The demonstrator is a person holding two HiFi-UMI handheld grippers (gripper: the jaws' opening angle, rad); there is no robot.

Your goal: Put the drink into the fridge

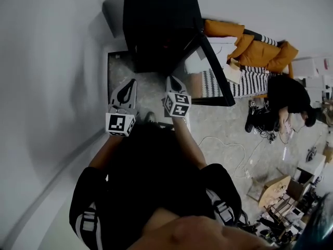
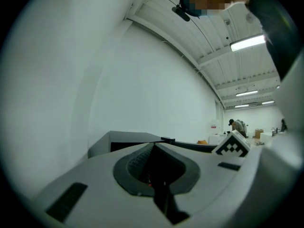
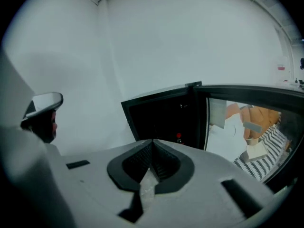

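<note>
A black fridge (image 1: 156,20) stands against the white wall with its glass door (image 1: 216,74) swung open to the right. Deep in its dark inside, the right gripper view shows a small drink bottle with a red cap (image 3: 178,137). Both grippers hover side by side in front of the opening. My left gripper (image 1: 131,80) (image 2: 153,145) is shut with nothing between its jaws. My right gripper (image 1: 170,78) (image 3: 152,141) is also shut and empty, pointing at the fridge interior (image 3: 161,118). The right gripper's marker cube (image 2: 232,146) shows in the left gripper view.
A sofa with orange cushions (image 1: 257,48) and a striped cover (image 1: 244,82) sits right of the door. A person in black (image 1: 286,95) crouches on the floor there. Cables (image 1: 229,150) trail across the floor, and boxes and gear (image 1: 291,191) crowd the lower right.
</note>
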